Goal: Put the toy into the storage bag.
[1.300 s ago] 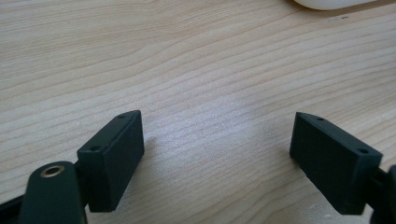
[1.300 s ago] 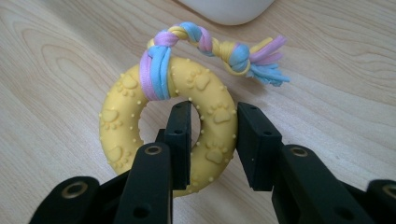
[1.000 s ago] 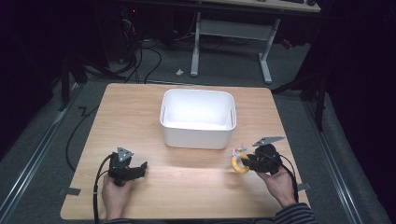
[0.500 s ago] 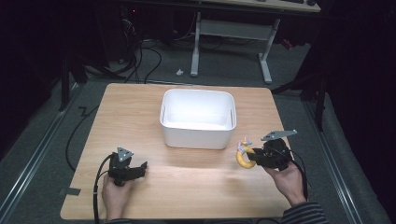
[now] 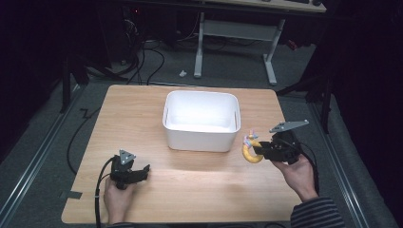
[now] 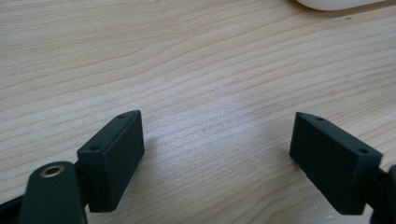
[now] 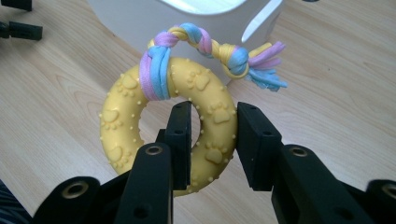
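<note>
Currently the right gripper is seen clamped on a yellow ring toy, held just off the front-right corner of the white bin. In the right gripper view one jaw is passed through the ring's hole and the other sits on the outer edge, so the ring's wall is pinched betw. them. Ring toy is embossed w/ paw prints and small studs; a braided rope in pink, blue and yellow is looped around its upper part, w/ the frayed end pointing away to the right in that view. Whether the ring is touching the tabletop or lifted clear of it can't be told for sure; in the right gripper view it appears raised, w/ the bin wall just behind it.

Left gripper is held low at the front-left of the tabletop, well apart from the bin and the toy. In the left gripper view its jaws are spread wide w/ nothing betw. them, only bare wood grain; a sliver of the bin's base is caught at the top-right edge. Bin looks empty inside, as far as the high view shows.
</note>
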Motion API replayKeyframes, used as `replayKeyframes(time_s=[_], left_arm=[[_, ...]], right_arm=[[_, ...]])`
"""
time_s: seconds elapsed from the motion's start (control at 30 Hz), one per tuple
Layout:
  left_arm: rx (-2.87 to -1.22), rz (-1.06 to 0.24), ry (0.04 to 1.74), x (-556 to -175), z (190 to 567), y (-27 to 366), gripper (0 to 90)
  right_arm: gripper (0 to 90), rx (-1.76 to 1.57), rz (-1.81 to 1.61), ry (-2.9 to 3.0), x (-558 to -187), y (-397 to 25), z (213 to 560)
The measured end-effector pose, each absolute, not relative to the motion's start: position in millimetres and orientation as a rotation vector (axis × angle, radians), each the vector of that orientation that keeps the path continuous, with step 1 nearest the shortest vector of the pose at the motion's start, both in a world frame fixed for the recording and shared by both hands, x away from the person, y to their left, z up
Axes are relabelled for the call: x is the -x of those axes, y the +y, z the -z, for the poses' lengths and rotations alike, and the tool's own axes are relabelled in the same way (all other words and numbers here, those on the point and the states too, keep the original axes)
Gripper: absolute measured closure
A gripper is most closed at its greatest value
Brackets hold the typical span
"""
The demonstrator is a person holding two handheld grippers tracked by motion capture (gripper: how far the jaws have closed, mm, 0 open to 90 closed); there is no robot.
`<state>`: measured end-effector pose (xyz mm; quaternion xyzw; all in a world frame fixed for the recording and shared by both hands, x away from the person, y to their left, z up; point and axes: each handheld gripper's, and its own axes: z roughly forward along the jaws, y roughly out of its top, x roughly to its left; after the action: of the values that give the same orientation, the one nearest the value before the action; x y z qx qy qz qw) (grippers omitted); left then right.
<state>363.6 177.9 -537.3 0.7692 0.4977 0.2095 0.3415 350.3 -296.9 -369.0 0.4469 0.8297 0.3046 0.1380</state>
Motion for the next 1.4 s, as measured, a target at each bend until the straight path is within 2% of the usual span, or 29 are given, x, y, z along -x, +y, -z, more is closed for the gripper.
replayKeyframes(time_s=[0.43,1.4], left_arm=[[-2.001,-0.545,1.294,-364,537,178,18.1],[-2.007,-0.542,1.288,-363,537,178,17.9]], right_arm=[[67.9,-1.199,-0.879,2.439,-370,-270,338],[67.8,-1.209,-0.895,2.438,-411,-245,316]])
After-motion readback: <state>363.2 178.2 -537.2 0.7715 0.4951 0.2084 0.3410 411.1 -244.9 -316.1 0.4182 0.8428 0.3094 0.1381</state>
